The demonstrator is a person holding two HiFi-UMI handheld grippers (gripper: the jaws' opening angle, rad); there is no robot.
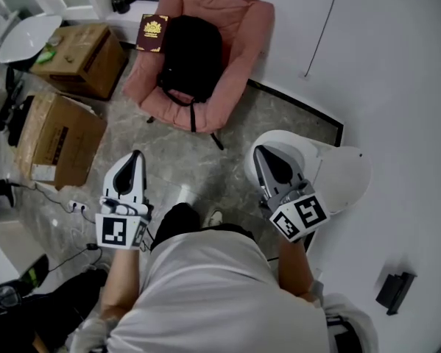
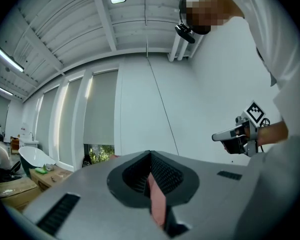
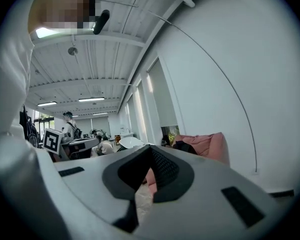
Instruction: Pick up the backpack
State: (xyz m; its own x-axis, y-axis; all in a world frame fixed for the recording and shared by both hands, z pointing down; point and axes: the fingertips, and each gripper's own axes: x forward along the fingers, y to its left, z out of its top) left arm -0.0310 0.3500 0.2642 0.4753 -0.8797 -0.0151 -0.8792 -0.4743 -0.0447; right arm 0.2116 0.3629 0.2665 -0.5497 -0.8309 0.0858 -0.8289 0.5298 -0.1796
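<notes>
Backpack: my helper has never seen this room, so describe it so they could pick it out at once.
Find the pink cushioned chair beside the white wall. The backpack lies in its seat, straps trailing toward the front edge. It is the only black, bulky thing there; its one neighbour, a flat dark red booklet with a gold emblem, lies beside it.

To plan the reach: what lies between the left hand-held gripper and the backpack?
Head view: between left hand-held gripper and backpack, only bare floor and the pink chair's rim.

Black backpack (image 1: 191, 54) on pink chair (image 1: 244, 41)
</notes>
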